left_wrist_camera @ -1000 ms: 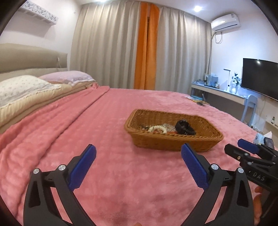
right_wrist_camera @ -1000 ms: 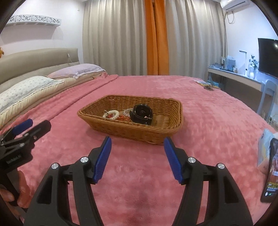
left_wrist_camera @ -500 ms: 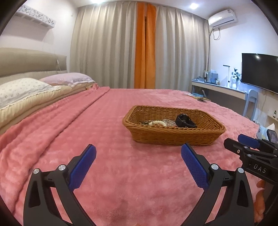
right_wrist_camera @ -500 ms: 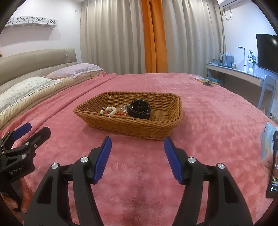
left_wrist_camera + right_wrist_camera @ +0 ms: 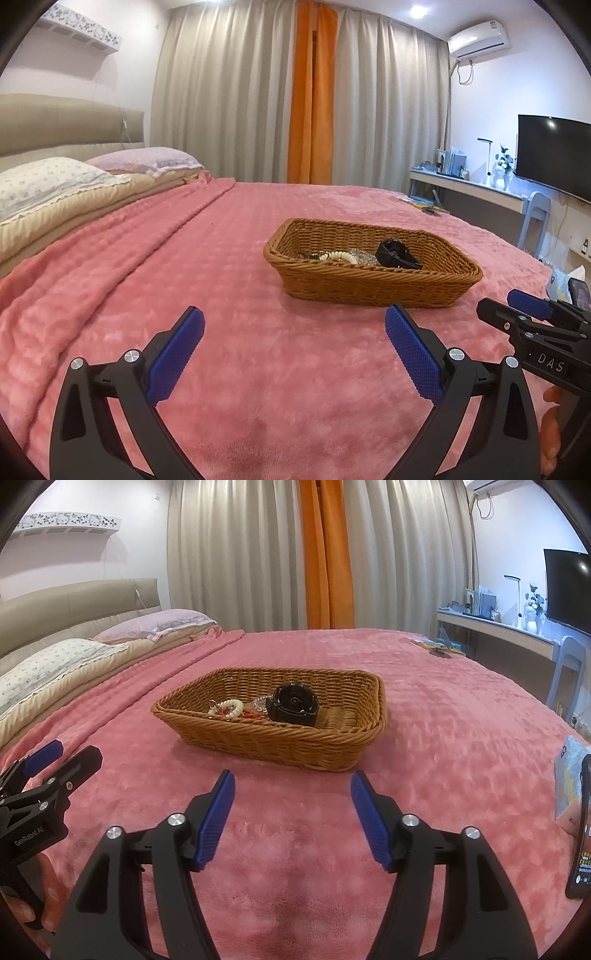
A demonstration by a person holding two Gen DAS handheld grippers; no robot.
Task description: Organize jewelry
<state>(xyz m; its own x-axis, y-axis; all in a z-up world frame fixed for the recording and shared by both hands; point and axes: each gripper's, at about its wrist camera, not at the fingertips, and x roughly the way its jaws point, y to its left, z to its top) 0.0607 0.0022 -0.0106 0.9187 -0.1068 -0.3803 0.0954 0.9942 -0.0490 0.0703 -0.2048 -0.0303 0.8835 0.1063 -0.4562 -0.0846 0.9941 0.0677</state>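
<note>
Brown woven wicker basket (image 5: pixel 280 734) holding your black watch (image 5: pixel 293 704) sits ahead of both grippers; your left gripper (image 5: pixel 293 354) gapes empty, your right gripper (image 5: pixel 291 814) is widening, empty.

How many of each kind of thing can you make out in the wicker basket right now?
Black watch: 1
White bead bracelet: 1
Clear bead bracelet: 1
Red-orange strand: 1, partly hidden
Total: 4 in the wicker basket; more may lie hidden underneath.
</note>
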